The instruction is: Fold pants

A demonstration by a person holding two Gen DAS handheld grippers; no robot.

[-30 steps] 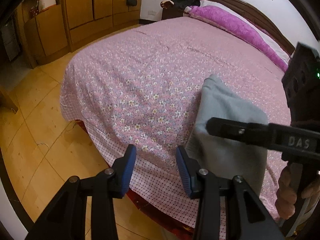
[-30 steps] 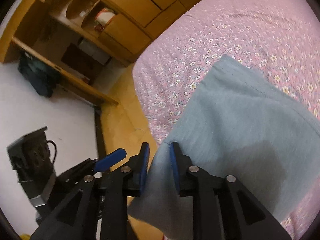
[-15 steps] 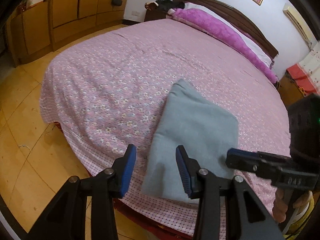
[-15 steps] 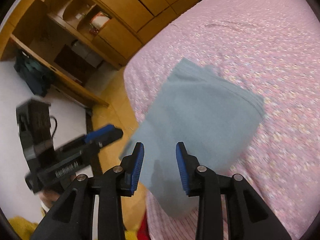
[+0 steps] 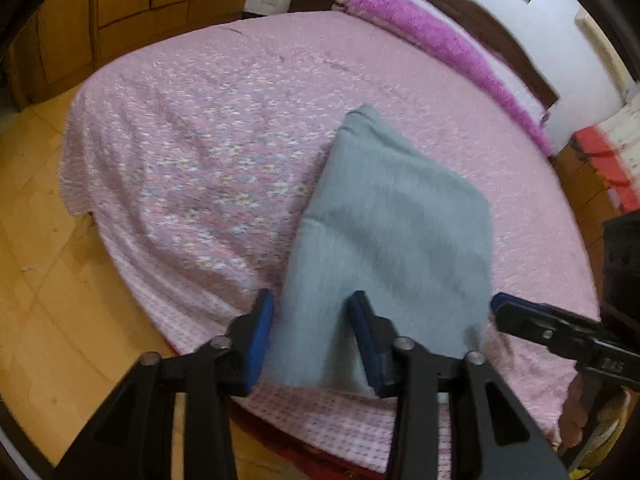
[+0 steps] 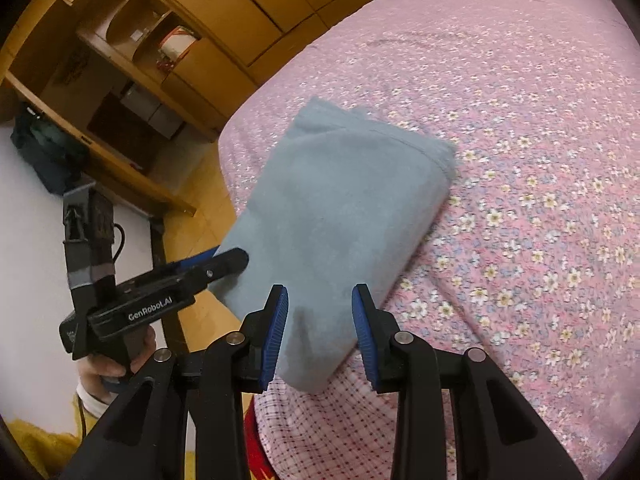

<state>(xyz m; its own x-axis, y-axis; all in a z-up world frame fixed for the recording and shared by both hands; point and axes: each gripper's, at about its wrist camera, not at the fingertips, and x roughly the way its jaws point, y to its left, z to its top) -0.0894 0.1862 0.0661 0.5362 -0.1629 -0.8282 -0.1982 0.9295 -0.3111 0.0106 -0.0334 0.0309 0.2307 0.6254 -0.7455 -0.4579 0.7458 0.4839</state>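
The grey-blue pants [image 5: 392, 240] lie folded into a compact rectangle near the foot edge of the bed, also seen in the right wrist view [image 6: 340, 216]. My left gripper [image 5: 314, 340] is open and empty, its jaws apart just above the pants' near left corner. My right gripper [image 6: 320, 324] is open and empty, over the pants' near right end. The right gripper's fingers [image 5: 532, 324] show at the right of the left wrist view. The left gripper [image 6: 208, 268] shows at the left of the right wrist view, touching the pants' left edge.
The bed [image 5: 208, 128] has a pink flowered cover [image 6: 540, 160] with a checked hem overhanging the foot. Purple pillows [image 5: 432, 40] and a dark headboard lie at the far end. Wooden cabinets [image 6: 224, 12] and wood floor [image 5: 44, 272] are to the left.
My right gripper let go of the pants and opened, and the pants now lie flat and folded. Both grippers drew back toward the foot of the bed, the left moving right over the pants' corner.
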